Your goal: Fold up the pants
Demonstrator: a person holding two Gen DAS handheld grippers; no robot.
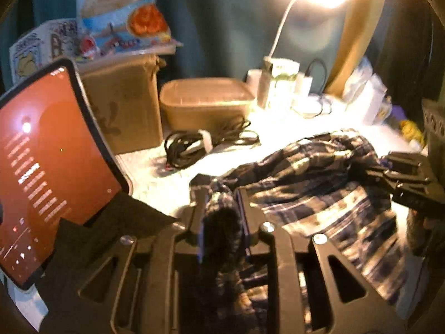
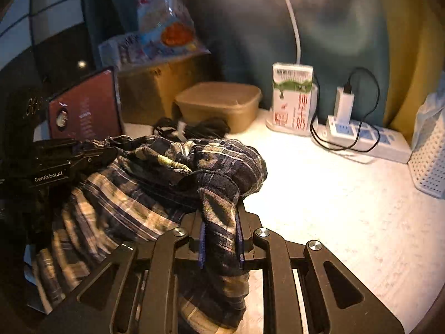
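The crumpled dark plaid flannel pants [image 2: 155, 183] lie on the white worktop [image 2: 347, 208]. The left gripper [image 1: 222, 217] has its jaws clamped on a bunched fold at 6 o'clock; the right gripper [image 2: 221, 236] likewise pinches plaid cloth.

The pants [image 2: 155, 194] lie bunched on the tabletop [image 2: 347, 208], lower left of the right wrist frame. Behind them sit a cable bundle [image 2: 192, 129] and a lidded container [image 2: 219, 103]. A tablet [image 2: 83, 108] stands at left, a power strip [image 2: 367, 136] at upper right.
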